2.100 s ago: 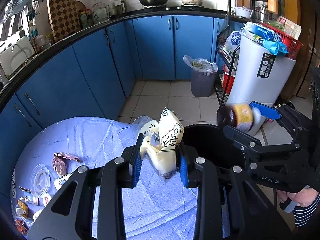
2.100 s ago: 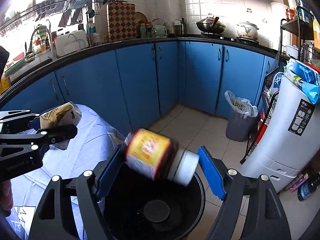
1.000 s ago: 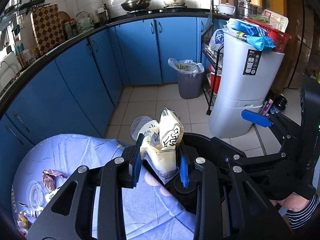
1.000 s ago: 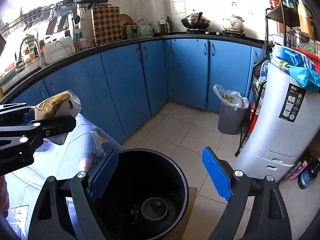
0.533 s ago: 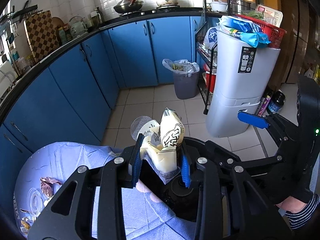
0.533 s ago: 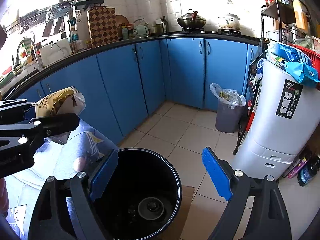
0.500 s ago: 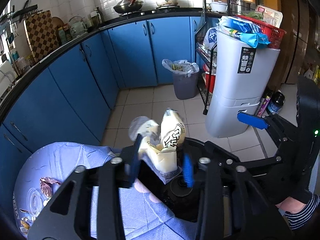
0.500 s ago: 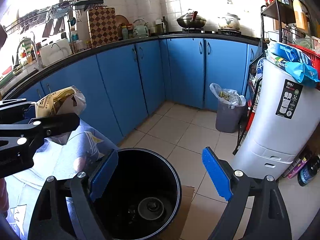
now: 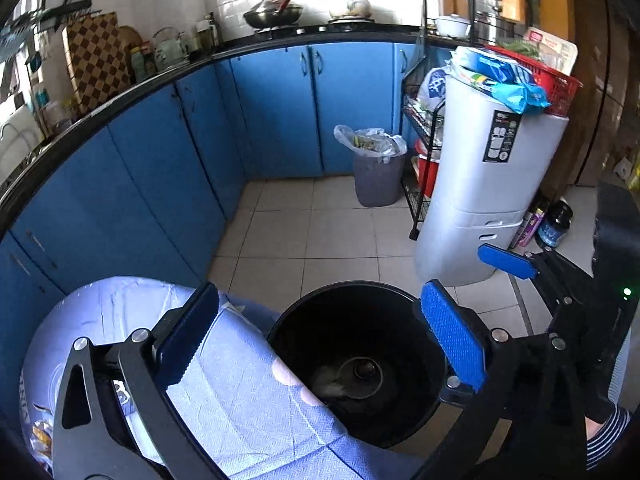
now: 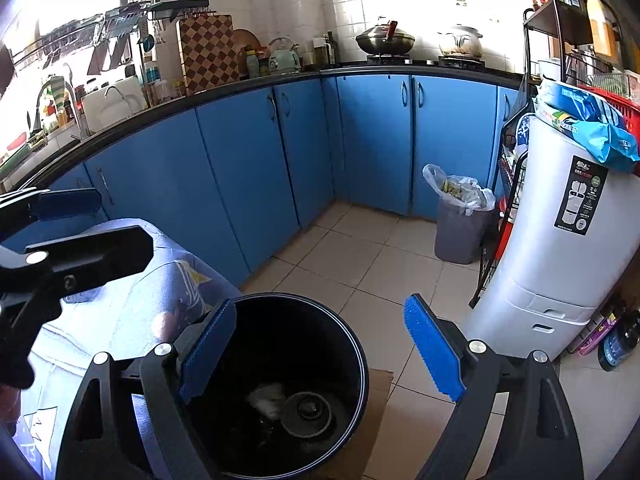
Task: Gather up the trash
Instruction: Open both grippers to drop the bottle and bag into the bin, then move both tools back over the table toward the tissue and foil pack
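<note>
Above the black bin (image 9: 356, 364) beside the cloth-covered table (image 9: 248, 396), our left gripper (image 9: 320, 332) is opening, empty; our right gripper (image 10: 320, 344) hangs wide, empty. Trash (image 10: 268, 398) lies inside the bin.

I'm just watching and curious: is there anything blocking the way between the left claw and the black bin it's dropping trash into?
Nothing visible does. The left claw, its jaws opening and empty, hangs over the black bin, whose mouth is uncovered beside the table.
</note>
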`<state>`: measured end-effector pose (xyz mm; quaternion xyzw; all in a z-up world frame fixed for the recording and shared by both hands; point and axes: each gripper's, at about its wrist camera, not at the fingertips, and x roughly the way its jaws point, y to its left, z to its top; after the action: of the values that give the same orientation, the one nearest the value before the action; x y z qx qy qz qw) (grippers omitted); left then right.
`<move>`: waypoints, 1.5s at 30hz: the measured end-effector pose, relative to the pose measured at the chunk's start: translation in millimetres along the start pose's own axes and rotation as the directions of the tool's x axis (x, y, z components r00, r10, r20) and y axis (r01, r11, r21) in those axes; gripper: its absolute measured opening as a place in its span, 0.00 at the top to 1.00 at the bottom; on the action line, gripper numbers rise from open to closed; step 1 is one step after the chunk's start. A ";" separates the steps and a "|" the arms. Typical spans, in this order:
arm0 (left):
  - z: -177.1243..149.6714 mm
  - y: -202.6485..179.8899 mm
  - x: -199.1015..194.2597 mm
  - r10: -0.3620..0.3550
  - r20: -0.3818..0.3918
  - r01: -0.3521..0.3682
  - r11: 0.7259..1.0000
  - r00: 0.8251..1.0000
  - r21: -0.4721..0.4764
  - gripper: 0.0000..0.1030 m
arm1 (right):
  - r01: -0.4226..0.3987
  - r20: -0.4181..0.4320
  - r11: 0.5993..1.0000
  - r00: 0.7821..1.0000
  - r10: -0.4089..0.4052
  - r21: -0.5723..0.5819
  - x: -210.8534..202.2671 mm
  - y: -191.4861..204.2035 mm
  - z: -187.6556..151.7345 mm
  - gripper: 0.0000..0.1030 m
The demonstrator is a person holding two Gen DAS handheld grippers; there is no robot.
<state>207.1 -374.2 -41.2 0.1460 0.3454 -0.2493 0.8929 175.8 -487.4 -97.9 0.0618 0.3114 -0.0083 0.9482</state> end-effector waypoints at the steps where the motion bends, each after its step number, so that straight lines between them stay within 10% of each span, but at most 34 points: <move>1: -0.3 1.2 -1.2 0.000 0.003 0.000 1.000 1.000 -0.005 0.03 | -0.007 0.002 1.000 1.000 0.007 0.000 -1.2 1.0 0.4 0.19; 27: -58.3 93.5 -76.5 0.107 0.042 -0.097 0.977 0.993 -0.188 0.03 | -0.125 -0.003 0.983 0.992 0.126 -0.134 -29.9 93.7 15.2 0.09; 45: -180.2 225.4 -107.3 0.312 -0.152 -0.347 0.844 0.938 -0.408 0.03 | -0.257 -0.157 0.929 0.962 0.222 -0.265 13.3 221.7 -0.6 0.09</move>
<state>163.8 -71.5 -76.8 0.0133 0.3968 -0.0040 0.9178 198.2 -267.1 -81.4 -0.0364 0.3579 0.1560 0.9199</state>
